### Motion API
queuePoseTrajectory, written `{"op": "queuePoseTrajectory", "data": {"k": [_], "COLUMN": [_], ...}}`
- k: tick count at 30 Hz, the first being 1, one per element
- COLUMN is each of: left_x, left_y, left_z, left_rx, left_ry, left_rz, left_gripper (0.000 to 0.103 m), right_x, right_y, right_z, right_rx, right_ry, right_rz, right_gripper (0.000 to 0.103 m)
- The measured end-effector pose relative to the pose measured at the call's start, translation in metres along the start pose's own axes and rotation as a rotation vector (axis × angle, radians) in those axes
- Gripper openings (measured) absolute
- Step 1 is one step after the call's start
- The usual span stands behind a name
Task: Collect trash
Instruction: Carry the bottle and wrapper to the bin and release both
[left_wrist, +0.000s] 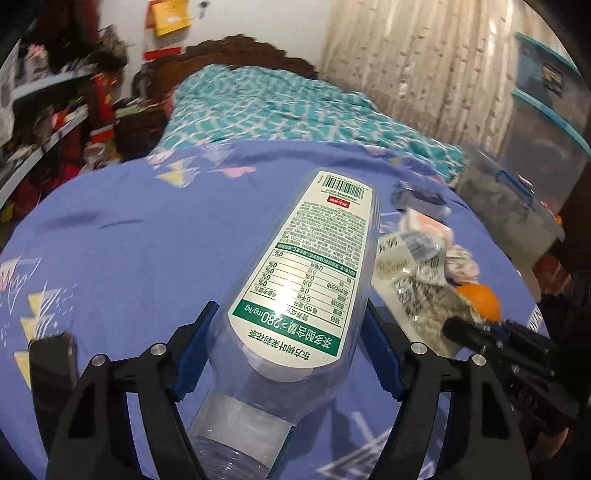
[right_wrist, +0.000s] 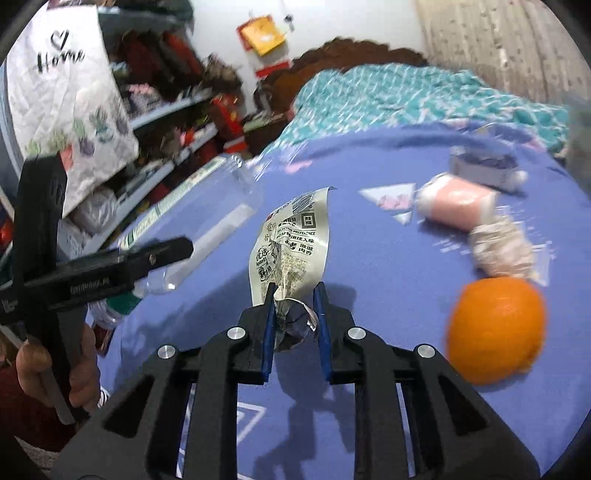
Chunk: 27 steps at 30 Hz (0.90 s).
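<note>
Trash is held in both grippers above the blue patterned bedsheet (left_wrist: 122, 240). A clear empty plastic bottle with a white and green label (left_wrist: 306, 280) lies along the view of the left gripper (left_wrist: 290, 350), neck toward the camera and bottom pointing toward the far edge of the sheet. The blue pads (left_wrist: 195, 354) stand wide, one on each side of the bottle's shoulder, and they press on it.

A crumpled silver printed snack wrapper (right_wrist: 290, 251) stands up from the right gripper (right_wrist: 295, 314). Its jaws are narrow and pinch the twisted lower end of the wrapper between the blue pads (right_wrist: 268, 332).

To the right of the wrapper a round orange fruit (right_wrist: 496, 328) lies near the right edge of the sheet. Beyond it are a crumpled clear plastic wrapper (right_wrist: 504, 247), a pink roll in white wrapping (right_wrist: 456, 203) and a small white and purple box (right_wrist: 484, 168), close together. The bottle and the left gripper appear at the left edge, held by a bare hand (right_wrist: 59, 373).

A teal checkered blanket (left_wrist: 258, 107) covers the far part of the bed, and cluttered shelves (left_wrist: 48, 122) stand left of it.
</note>
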<state>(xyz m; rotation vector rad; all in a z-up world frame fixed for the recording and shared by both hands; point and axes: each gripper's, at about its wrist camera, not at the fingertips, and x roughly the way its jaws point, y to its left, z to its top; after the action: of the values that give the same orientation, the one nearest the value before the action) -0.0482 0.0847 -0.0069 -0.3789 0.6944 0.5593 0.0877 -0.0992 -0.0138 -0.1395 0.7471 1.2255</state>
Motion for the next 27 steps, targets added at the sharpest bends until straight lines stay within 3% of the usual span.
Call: {"op": "queuePoseTrajectory", "data": {"k": [9, 15, 20, 27], "left_x": [0.022, 0.040, 0.065, 0.099], "left_y": [-0.100, -0.190, -0.263, -0.335], "left_z": [0.018, 0.022, 0.010, -0.015], "left_rx": [0.149, 0.294, 0.382, 0.484], "left_ry": [0.044, 0.081, 0.157, 0.234], "left_rz": [-0.128, -0.243, -0.340, -0.358], "left_gripper": [0.071, 0.071, 0.071, 0.071], "right_x": [-0.078, -0.129, -0.161, -0.182], "right_y": [-0.080, -0.142, -0.192, -0.244], "right_z": [-0.008, -0.039, -0.066, -0.096], "right_rx": [0.151, 0.287, 0.408, 0.518], "right_ry": [-0.152, -0.205, -0.227, -0.237], "right_rz": [-0.145, -0.288, -0.374, -0.420], "right_gripper": [0.022, 0.022, 0.022, 0.022]}}
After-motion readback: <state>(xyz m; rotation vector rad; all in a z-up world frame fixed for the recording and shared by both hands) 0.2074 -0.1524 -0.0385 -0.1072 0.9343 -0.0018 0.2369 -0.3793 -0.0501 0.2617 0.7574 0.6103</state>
